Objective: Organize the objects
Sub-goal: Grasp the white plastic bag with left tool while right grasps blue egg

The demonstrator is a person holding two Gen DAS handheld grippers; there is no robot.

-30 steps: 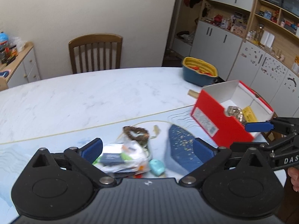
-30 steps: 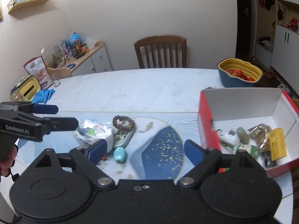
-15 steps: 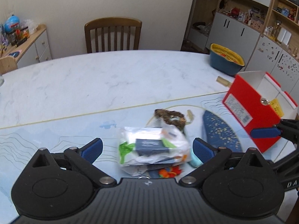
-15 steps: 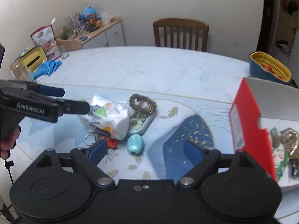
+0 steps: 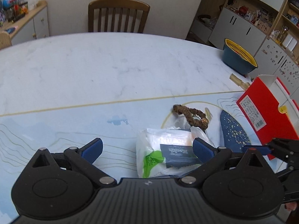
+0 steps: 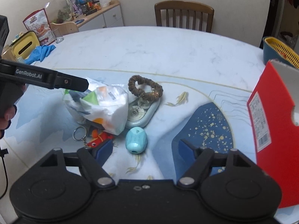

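Note:
A pile lies on the blue-patterned mat: a white plastic bag of packets (image 6: 104,106) (image 5: 168,149), a brown scrunchie (image 6: 144,87) (image 5: 190,114) on a pale blue oval case (image 6: 142,112), a red fish keyring (image 6: 97,138) and a turquoise egg-shaped thing (image 6: 136,140). My left gripper (image 5: 147,148) is open low over the mat, the bag against its right finger. My right gripper (image 6: 145,148) is open with its jaws closing; the turquoise thing sits just ahead between its tips, untouched. The red box (image 6: 271,130) (image 5: 265,115) stands at the right.
A blue basket with a yellow liner (image 5: 239,59) and a small wooden piece (image 5: 239,81) sit at the table's far right. A blue glove (image 6: 40,53), a yellow tissue box (image 6: 24,45) and a glass (image 6: 57,35) are far left. A wooden chair (image 5: 119,15) stands behind.
Both grippers have come down and closer to the pile. The red box has slid toward the right edge of both views. The right jaws have narrowed.

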